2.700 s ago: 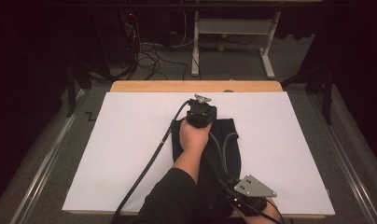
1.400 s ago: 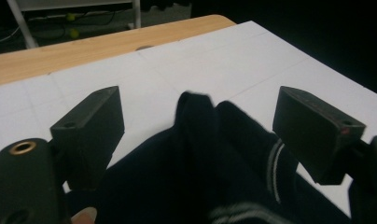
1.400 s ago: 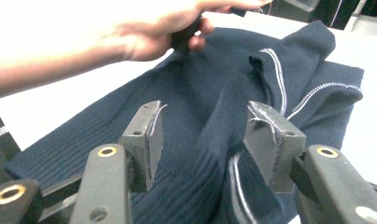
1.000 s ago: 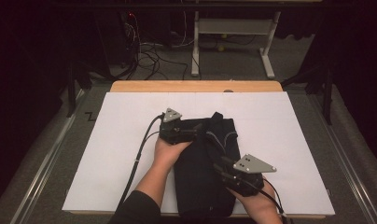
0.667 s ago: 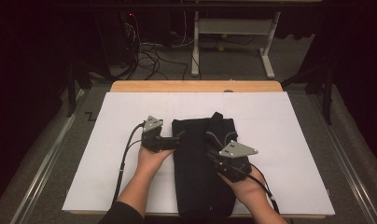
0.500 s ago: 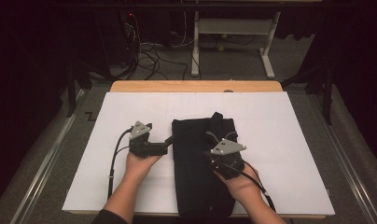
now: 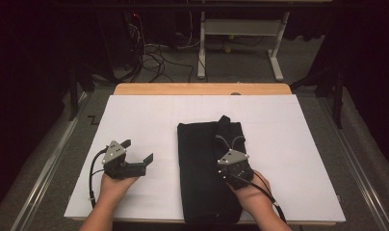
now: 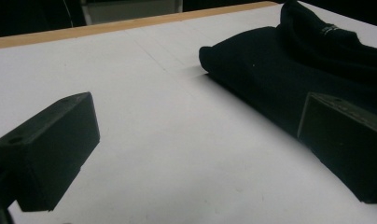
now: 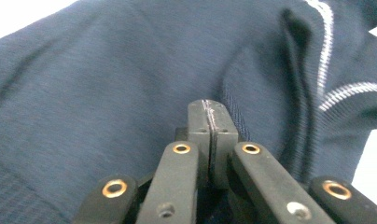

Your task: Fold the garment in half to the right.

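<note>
A dark folded garment (image 7: 204, 183) with white cords near its collar lies on the white sheet (image 7: 144, 115), long side running away from me. My left gripper (image 7: 137, 150) hovers open over bare sheet to the garment's left, jaws pointing toward it. In the left gripper view the left gripper (image 8: 198, 121) has nothing between its wide-apart jaws, and the garment (image 8: 270, 65) lies ahead at the right. My right gripper (image 7: 232, 162) rests on the garment's right half. Its jaws are pressed together at the right gripper (image 9: 212, 109) tip, down on the blue-black knit (image 9: 107, 70), with no fold seen between them.
A wooden table edge (image 7: 202, 89) runs along the back of the sheet. Beyond it are a dark floor with cables (image 7: 154, 57) and a white desk frame (image 7: 240, 33). Metal rails (image 7: 48, 163) flank the table on both sides.
My left gripper has slid left off the garment onto bare sheet and now stands open. The right gripper has moved onto the garment's right half and its jaws have come together.
</note>
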`<action>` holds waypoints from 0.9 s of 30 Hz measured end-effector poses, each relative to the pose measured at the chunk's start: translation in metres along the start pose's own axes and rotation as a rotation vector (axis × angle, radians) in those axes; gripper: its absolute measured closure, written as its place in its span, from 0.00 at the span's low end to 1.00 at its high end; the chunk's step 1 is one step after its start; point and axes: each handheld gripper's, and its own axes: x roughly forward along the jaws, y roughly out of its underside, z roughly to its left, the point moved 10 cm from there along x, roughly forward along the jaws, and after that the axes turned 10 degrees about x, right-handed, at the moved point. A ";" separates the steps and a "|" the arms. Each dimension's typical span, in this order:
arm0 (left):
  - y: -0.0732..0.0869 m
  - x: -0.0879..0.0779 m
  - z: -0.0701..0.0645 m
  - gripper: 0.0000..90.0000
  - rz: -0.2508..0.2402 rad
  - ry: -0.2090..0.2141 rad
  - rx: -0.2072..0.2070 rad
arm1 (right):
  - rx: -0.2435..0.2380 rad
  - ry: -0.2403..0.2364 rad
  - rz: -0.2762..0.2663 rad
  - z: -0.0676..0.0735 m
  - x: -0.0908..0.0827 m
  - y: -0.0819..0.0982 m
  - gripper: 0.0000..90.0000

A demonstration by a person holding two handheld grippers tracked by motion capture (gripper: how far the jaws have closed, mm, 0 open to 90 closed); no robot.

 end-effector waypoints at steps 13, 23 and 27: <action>0.003 0.002 0.001 0.00 -0.010 0.014 -0.046 | 0.123 0.038 -0.077 -0.047 -0.017 0.021 1.00; 0.007 0.002 -0.008 0.00 -0.003 0.052 -0.054 | 0.199 0.023 -0.070 -0.063 -0.015 0.045 1.00; 0.008 -0.001 -0.012 0.00 -0.013 0.067 -0.065 | 0.201 0.004 -0.088 -0.064 -0.014 0.046 1.00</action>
